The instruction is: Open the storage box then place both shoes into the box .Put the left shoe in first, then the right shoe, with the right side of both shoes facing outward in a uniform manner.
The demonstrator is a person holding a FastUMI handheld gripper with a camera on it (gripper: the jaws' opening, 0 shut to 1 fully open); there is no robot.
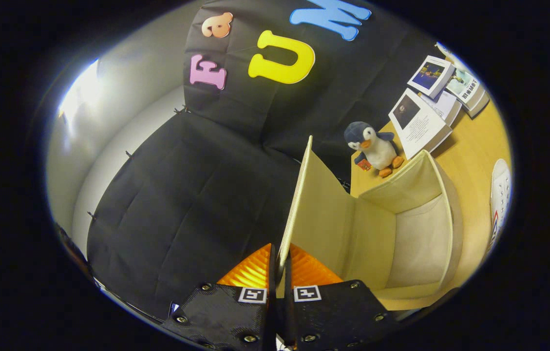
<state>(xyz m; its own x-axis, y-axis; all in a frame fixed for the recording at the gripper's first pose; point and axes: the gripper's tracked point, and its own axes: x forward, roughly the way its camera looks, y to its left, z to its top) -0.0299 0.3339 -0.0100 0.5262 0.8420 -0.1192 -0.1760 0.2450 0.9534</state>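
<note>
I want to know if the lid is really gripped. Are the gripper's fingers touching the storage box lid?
Touching. In the gripper view the gripper is closed on the edge of the raised lid of the storage box, which runs straight between both fingers with no gap.

penguin plush: upper right of centre, upright on the desk
books: upper right, several lying overlapped on the desk, just beyond the penguin plush
desk: light wood
</note>
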